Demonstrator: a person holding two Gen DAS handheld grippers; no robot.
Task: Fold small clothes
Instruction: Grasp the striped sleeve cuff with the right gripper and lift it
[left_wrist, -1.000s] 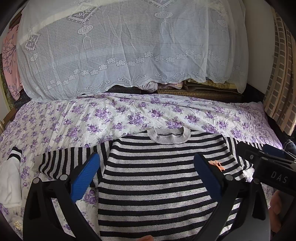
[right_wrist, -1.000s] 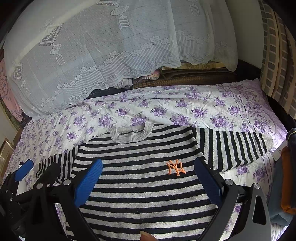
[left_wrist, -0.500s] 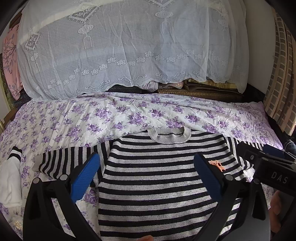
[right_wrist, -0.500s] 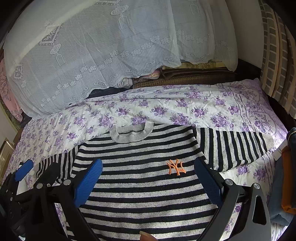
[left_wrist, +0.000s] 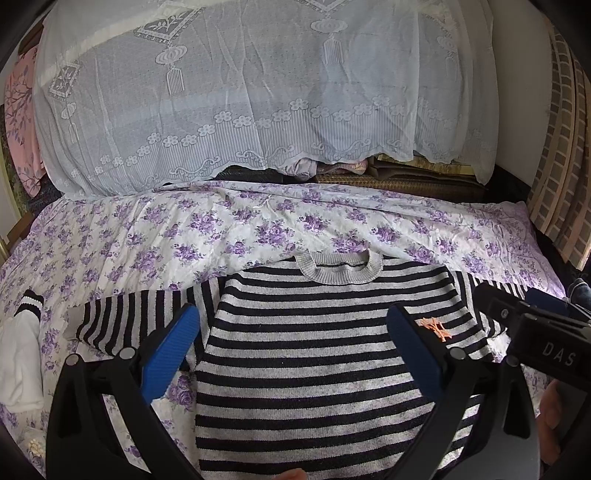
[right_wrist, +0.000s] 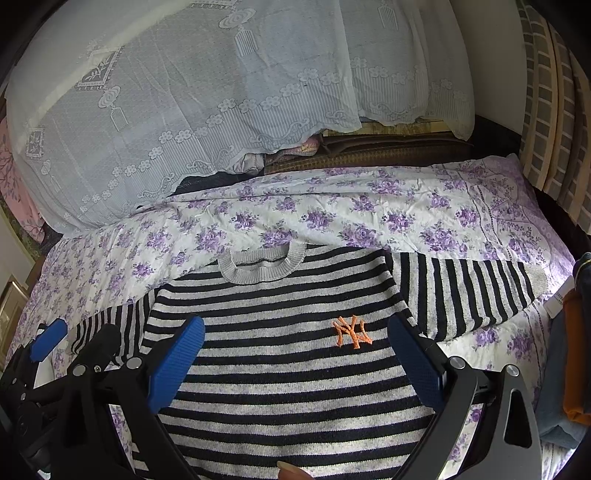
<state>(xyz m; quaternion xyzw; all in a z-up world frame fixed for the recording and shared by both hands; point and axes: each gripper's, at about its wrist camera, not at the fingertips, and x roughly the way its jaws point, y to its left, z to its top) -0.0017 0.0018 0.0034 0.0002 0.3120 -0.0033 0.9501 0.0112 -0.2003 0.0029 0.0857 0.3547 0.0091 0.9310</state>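
Note:
A small black-and-grey striped sweater with a grey collar and an orange logo lies flat, front up, on the floral bedsheet, both sleeves spread sideways. It also shows in the right wrist view, logo visible. My left gripper is open and empty above the sweater's chest. My right gripper is open and empty above the sweater, beside the left one. The sweater's hem is hidden below both views.
A white lace cover drapes a pile at the back of the bed. A white sock with black stripes lies at the left. Folded clothes, orange and blue, sit at the right edge. Brick-pattern curtain hangs at the right.

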